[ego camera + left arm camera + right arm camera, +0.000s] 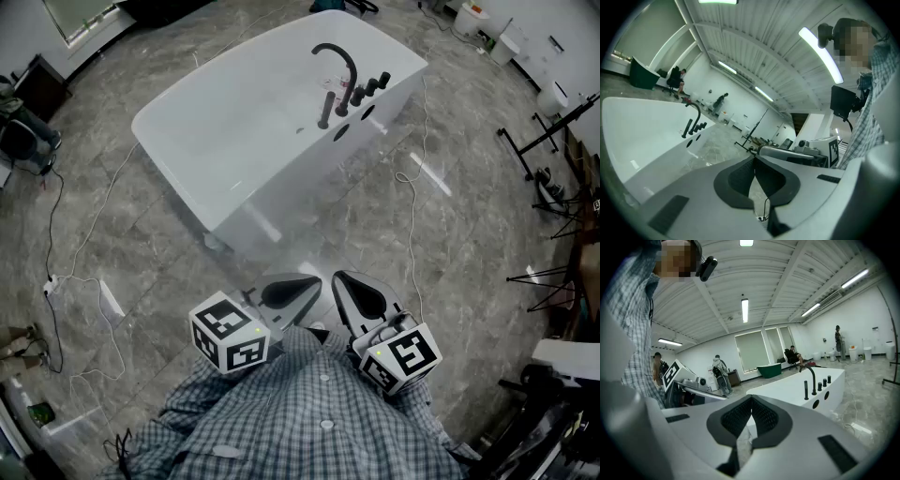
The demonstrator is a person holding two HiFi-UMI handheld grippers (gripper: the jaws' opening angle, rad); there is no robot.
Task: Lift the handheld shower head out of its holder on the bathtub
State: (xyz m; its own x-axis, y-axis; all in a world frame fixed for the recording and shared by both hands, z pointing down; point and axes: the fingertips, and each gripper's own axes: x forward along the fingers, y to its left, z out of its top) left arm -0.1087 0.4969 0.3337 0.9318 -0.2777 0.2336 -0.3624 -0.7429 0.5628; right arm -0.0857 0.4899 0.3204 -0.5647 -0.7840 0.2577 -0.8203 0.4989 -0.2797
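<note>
1. In the head view, the handheld shower head (325,110) is small on the rim of the bathtub (216,141), and its holder cannot be made out.
2. In the left gripper view, the left edge cuts off the bathtub (628,131).
3. The hands on the left gripper (305,286) and right gripper (349,286) are hidden under the checked shirt (319,412).
4. The right edge cuts off the black stands (553,131).
5. The distant person (839,338) is too small to detail.

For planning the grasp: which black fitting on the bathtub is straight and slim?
The upright rod at the row's end, beside the curved spout; the three knobs are short.
</note>
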